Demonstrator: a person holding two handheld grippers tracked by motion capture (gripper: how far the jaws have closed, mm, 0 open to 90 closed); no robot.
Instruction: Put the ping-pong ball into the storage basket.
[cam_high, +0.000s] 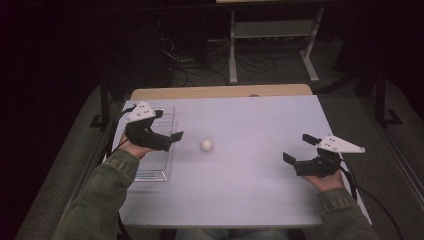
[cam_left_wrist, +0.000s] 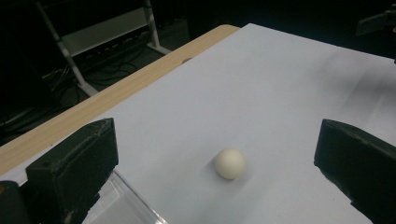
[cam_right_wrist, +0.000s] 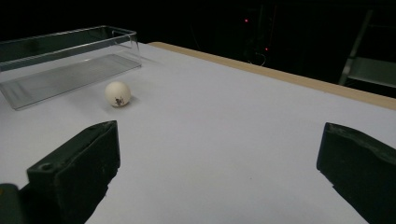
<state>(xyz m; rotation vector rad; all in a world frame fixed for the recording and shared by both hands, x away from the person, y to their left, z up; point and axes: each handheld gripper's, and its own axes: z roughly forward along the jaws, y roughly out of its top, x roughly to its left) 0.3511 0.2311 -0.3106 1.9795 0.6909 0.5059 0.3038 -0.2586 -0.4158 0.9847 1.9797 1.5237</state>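
At the left edge of the white table top (cam_high: 250, 190) lies a shallow clear plastic tray (cam_high: 159, 172), and the left gripper (cam_high: 172, 135) hovers over it, its black jaws spread wide and holding nothing. The small cream-white ball (cam_high: 206, 145) rests on the bare table just to the right of that tray, near the left gripper's jaw tips but apart from them; in the left gripper view the ball (cam_left_wrist: 230, 163) sits between and a little beyond the two jaws. The left hand (cam_high: 131, 149) grips the tool from below, the green sleeve (cam_high: 100, 200) slanting up from the bottom edge.

Well to the right, the right gripper (cam_high: 300, 148) hangs over the table near its right edge, jaws likewise wide apart and empty, pointing left towards the ball. In the right gripper view the ball (cam_right_wrist: 117, 94) lies far ahead, just beside the tray (cam_right_wrist: 65, 74). The right hand (cam_high: 327, 180) holds the tool low.
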